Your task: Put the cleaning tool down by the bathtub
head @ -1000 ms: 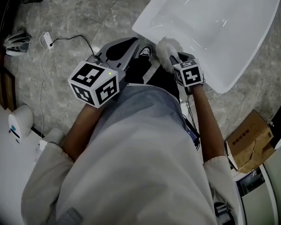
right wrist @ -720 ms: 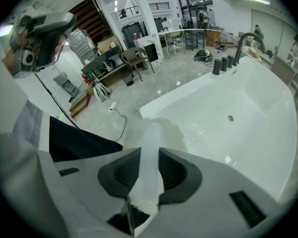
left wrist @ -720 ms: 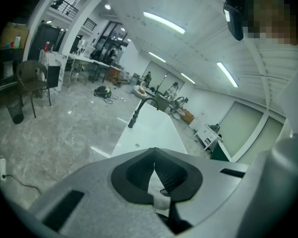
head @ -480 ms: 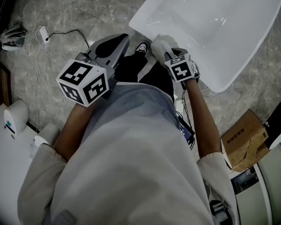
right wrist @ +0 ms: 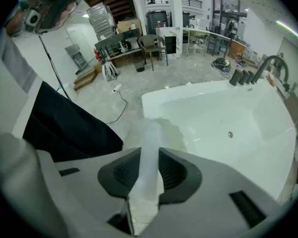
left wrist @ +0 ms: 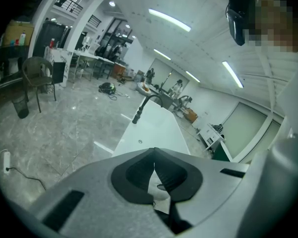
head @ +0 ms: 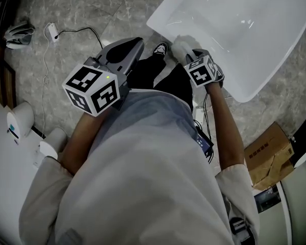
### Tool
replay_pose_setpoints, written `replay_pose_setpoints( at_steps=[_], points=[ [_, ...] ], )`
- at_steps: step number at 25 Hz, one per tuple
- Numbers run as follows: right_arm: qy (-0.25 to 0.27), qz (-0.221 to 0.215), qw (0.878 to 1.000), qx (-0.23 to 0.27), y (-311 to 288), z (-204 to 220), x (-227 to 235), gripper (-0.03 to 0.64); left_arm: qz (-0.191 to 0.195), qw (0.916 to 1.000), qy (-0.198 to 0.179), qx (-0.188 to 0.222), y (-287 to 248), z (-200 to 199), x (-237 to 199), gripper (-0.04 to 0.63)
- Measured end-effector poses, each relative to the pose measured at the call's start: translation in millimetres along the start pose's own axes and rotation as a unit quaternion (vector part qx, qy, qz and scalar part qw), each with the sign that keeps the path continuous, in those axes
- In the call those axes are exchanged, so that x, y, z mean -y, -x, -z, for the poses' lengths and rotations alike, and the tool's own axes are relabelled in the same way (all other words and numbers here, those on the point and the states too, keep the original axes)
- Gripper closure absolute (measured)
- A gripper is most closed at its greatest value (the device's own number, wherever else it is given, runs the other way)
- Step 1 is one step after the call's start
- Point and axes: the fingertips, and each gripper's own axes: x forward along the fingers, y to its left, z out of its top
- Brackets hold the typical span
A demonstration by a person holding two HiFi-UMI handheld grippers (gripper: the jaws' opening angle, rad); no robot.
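Note:
The white bathtub (head: 245, 29) fills the upper right of the head view, and its basin (right wrist: 228, 128) lies ahead in the right gripper view. My right gripper (head: 186, 54) is shut on the white cleaning tool (right wrist: 150, 157), whose fluffy head (head: 179, 45) hangs at the tub's near rim. The tool's pale handle runs up between the dark pads (right wrist: 171, 172). My left gripper (head: 123, 52) is raised over the floor left of the tub, jaws shut with nothing between them; only a thin slit shows in the left gripper view (left wrist: 154, 168).
A grey marble floor (head: 92, 9) surrounds the tub. A white cable and adapter (head: 52, 32) lie at the upper left. A cardboard box (head: 268, 154) sits at the right. White cylindrical items (head: 18, 124) stand at the left. A black faucet (right wrist: 268, 66) is on the tub's far rim.
Both grippers and the view shifted slightly; the right gripper with the tool stays at the tub's near rim, and its grip is unchanged.

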Motion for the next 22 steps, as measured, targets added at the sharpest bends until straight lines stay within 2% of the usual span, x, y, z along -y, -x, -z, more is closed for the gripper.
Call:
replay_pose_setpoints(
  at_steps=[6, 10, 22],
  points=[
    [0.021, 0.003, 1.0, -0.002, -8.5, -0.1, 0.3, 0.531, 0.014, 0.9998, -0.009, -0.008, -0.4, 1.1, 7.7, 0.591],
    [0.04, 0.014, 0.999, -0.003, -13.4, 1.1, 2.1, 0.531, 0.007, 0.9998, -0.007, -0.015, 1.5, 5.9, 5.6, 0.591],
    [0.066, 0.007, 0.998, -0.008, -28.4, 9.1, 1.0, 0.531, -0.004, 0.9998, 0.001, -0.022, 0.9, 11.6, 1.0, 0.591]
  ],
)
